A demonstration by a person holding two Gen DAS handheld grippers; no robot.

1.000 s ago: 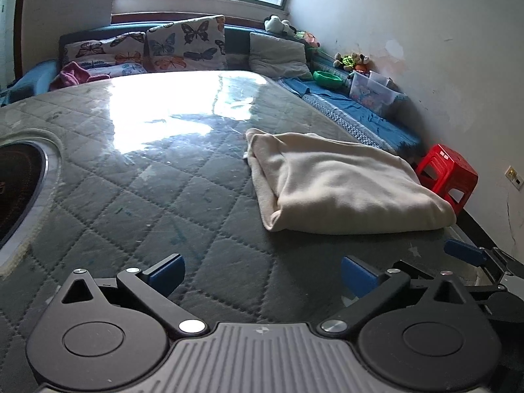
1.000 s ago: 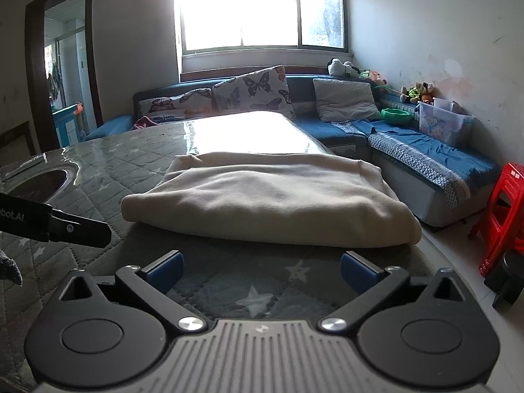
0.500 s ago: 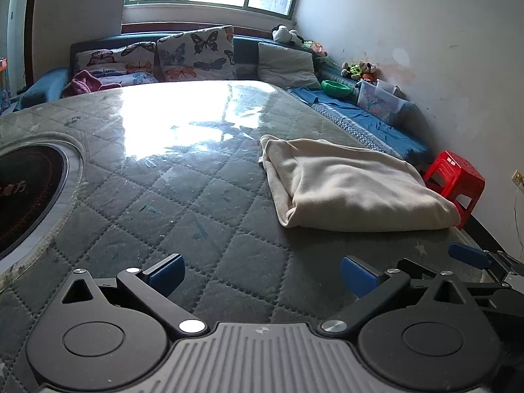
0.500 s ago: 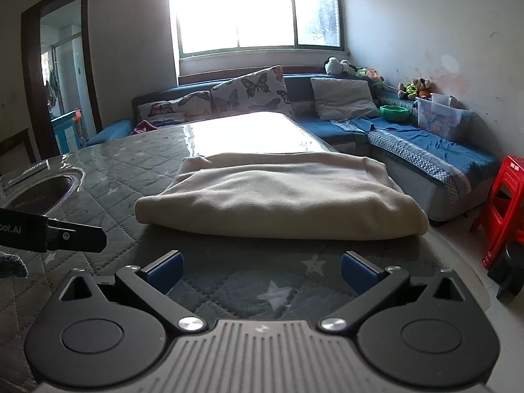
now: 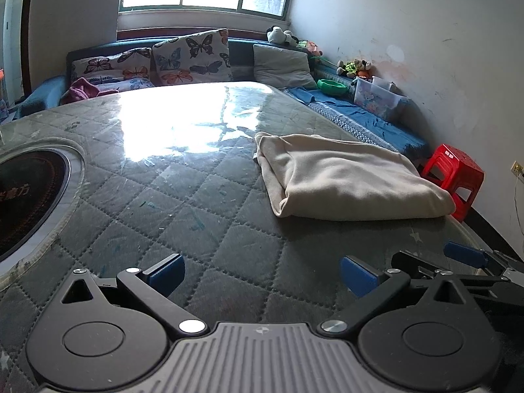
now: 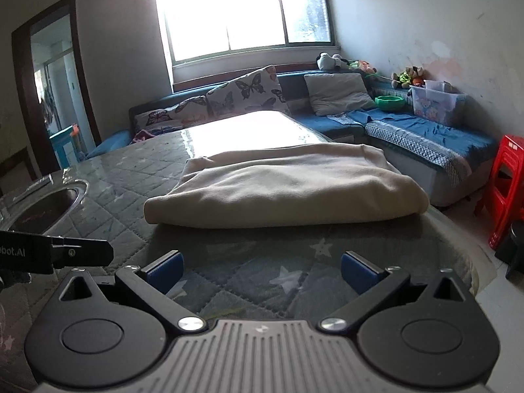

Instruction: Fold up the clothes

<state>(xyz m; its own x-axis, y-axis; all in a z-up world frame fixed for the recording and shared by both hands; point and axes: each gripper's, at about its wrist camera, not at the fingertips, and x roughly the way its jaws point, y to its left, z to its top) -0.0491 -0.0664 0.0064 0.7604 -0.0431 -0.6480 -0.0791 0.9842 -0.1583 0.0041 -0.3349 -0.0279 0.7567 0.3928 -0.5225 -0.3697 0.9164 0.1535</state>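
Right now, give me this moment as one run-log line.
garment: folded, flat on table | left gripper: open, empty, short of garment | right gripper: open, empty, short of garment

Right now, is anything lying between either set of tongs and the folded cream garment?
Nothing visible does. Only bare quilted table cover lies between the right tongs and the folded cream garment. The left tongs also have open cover ahead, with the garment off to their right. Both tongs are open and empty.
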